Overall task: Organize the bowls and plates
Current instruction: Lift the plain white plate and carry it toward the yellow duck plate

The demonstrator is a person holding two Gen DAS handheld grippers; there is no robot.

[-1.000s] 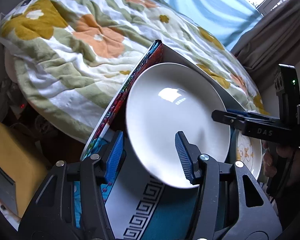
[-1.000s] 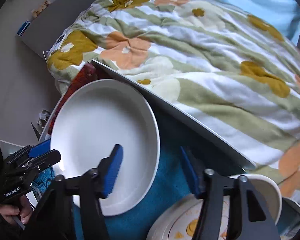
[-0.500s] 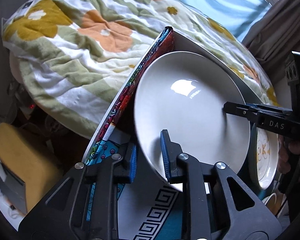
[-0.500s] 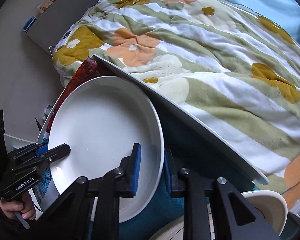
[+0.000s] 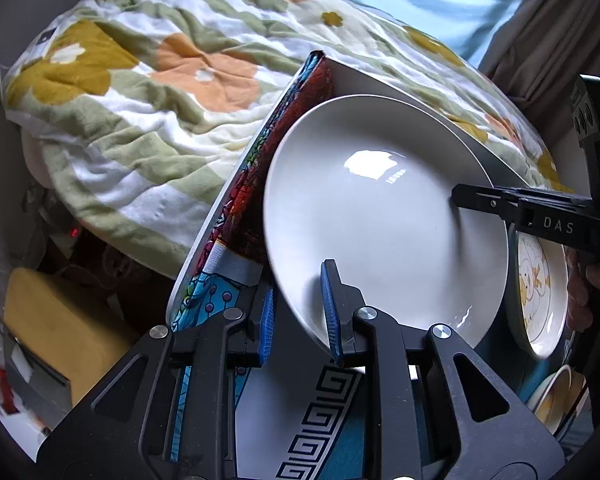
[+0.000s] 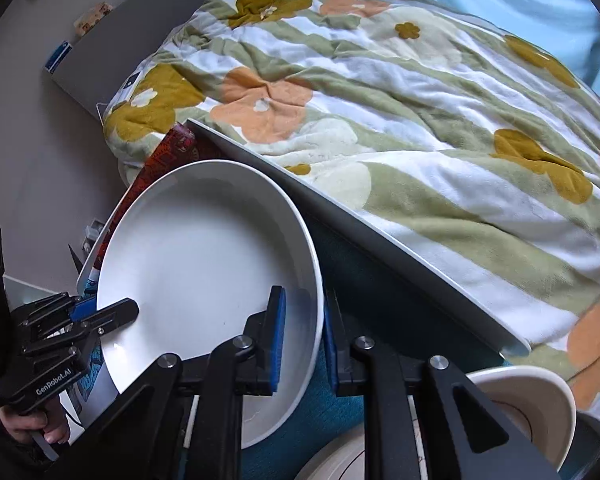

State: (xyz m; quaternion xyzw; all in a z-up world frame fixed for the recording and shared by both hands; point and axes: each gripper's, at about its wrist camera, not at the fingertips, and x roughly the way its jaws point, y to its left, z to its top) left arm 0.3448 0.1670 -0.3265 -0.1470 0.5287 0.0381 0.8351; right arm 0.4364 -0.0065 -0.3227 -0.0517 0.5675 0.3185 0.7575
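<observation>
White plate (image 5: pixel 380 216) (image 6: pixel 204 280): one, large, plain, tilted, over the desk (image 5: pixel 268 412) near its far left corner, rim clamped on two opposite sides. Left gripper (image 5: pixel 298 316) fingers (image 5: pixel 329 312) pinch the near-left rim, one blue pad above the plate, one below; jaws have just been closing and now sit narrow on the rim. Right gripper (image 6: pixel 303 332) same on the opposite rim, fingers (image 6: pixel 278 332) astride the edge, just closed on it. Each gripper shows in the other's view: right one (image 5: pixel 516 208) entering from the right, left one (image 6: pixel 76 320) from the lower left with a hand (image 6: pixel 32 426) on its grip. Other dishes, three seen: duck plate (image 5: pixel 538 280) just right of the white plate, partly behind its rim; a bowl (image 5: pixel 556 392) near that at the frame edge; a cream bowl (image 6: pixel 528 404) low right in the right view, half hidden by the gripper body, may be the same bowl, cannot tell. Desk carries a teal cloth (image 6: pixel 376 292) with a key-pattern border (image 5: pixel 320 420) and a multicolour patterned edge (image 5: pixel 252 184). Beyond the desk: a bed with one floral blanket (image 6: pixel 380 120), blue curtain (image 5: pixel 412 0) behind. A yellow box (image 5: pixel 48 332) sits low at left, beside the desk.
</observation>
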